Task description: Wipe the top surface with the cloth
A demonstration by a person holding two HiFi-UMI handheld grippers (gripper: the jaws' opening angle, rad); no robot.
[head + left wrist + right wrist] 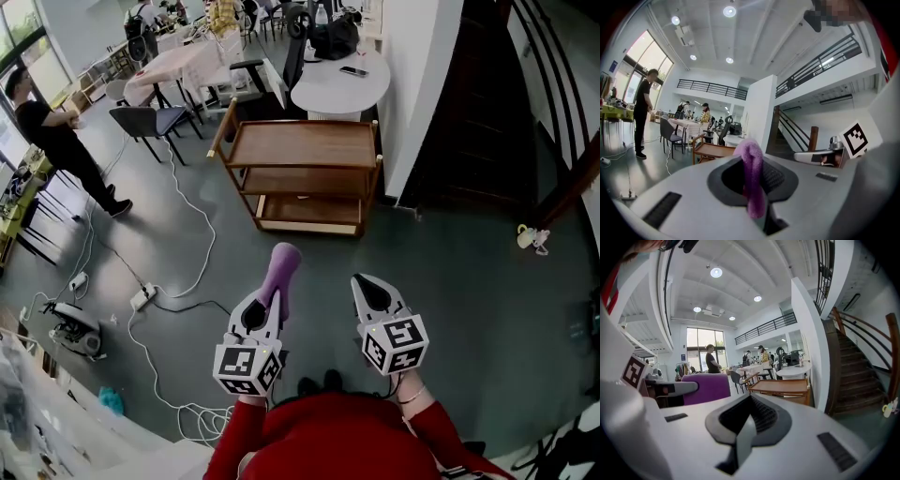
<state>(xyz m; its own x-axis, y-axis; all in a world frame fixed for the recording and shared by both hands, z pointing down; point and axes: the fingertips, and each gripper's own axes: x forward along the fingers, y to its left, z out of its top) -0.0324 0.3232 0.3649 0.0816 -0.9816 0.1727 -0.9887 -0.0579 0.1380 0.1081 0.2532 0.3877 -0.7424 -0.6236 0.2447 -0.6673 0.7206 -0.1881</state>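
The left gripper is closed on the purple cloth. The cloth is pinched between its jaws and sticks up past the tips. The right gripper is closed too, its jaws pressed together with nothing in them.

Both grippers are held side by side in the air, well in front of the cart. The cloth is pointed at the cart but is far from it and does not touch it.

The cart is made of brown wood and has three shelves. Its top is flat and bare.

Just behind the cart is a round white table with a black bag on it. A white wall stands right beside the cart, and past the wall are dark stairs.

To the left of the cart is a dark chair. Farther left a person in black stands. White cables curl over the grey floor between the cart and the grippers, on the left side.
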